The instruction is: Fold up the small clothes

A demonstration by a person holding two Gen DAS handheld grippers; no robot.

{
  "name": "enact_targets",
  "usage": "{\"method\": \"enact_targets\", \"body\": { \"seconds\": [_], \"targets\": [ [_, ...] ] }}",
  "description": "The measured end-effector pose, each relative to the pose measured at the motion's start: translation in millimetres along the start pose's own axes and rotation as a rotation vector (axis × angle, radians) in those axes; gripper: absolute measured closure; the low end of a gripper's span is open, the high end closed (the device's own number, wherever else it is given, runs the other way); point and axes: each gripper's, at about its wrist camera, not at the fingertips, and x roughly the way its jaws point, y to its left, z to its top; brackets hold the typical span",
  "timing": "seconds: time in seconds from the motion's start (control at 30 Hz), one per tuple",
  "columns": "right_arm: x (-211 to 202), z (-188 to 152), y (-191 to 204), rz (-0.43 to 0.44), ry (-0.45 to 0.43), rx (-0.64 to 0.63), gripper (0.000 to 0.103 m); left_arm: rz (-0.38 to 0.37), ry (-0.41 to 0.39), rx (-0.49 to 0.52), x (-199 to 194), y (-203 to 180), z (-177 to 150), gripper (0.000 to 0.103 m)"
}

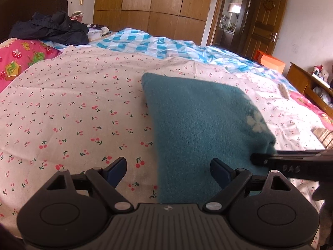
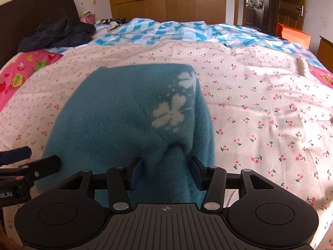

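Note:
A teal fleece garment [image 1: 199,120] with white flower marks lies folded on the cherry-print sheet [image 1: 72,104]. My left gripper [image 1: 168,169] is open at the garment's near left edge, its right finger over the cloth, its left finger over the sheet. In the right wrist view the garment [image 2: 124,114] fills the middle. My right gripper [image 2: 165,173] has its jaws partly apart with a bunched fold of the garment between them. The right gripper's fingers [image 1: 281,160] reach in from the right in the left wrist view. The left gripper's fingers [image 2: 31,162] show at left in the right wrist view.
The bed carries a blue checked quilt [image 1: 166,43] behind the sheet, a dark jacket [image 1: 52,28] at the headboard and a pink printed blanket [image 1: 18,60] at left. A wooden wardrobe [image 1: 154,2], an open door and an orange box [image 1: 270,61] stand beyond.

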Motion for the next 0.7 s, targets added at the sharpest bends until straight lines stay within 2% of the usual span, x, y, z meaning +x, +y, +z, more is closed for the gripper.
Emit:
{"method": "enact_targets", "body": {
  "seconds": [0.17,0.27,0.37,0.5,0.7],
  "targets": [
    [-15.8,0.5,1.7,0.014,-0.037,0.026,0.054,-0.018,-0.012,-0.017,-6.9,4.2,-0.8,0.011],
    [-15.5,-7.1,2.9,0.007,-0.019,0.004,0.054,-0.054,-0.019,-0.025,-10.3,4.2,-0.2,0.011],
    [-6.7,-10.1,2.2,0.001,-0.001,-0.002,0.052,-0.081,0.029,0.013,-3.9,-3.2,-3.0,0.011],
    [-3.2,-8.2,0.5,0.013,0.009,0.01,0.051,-0.004,0.115,0.092,14.8,-14.5,-10.0,0.01],
    [-14.7,-9.7,-7.2,0.051,-0.009,0.05,0.051,-0.047,0.142,-0.001,15.4,-0.3,-8.0,0.01]
  ]
}}
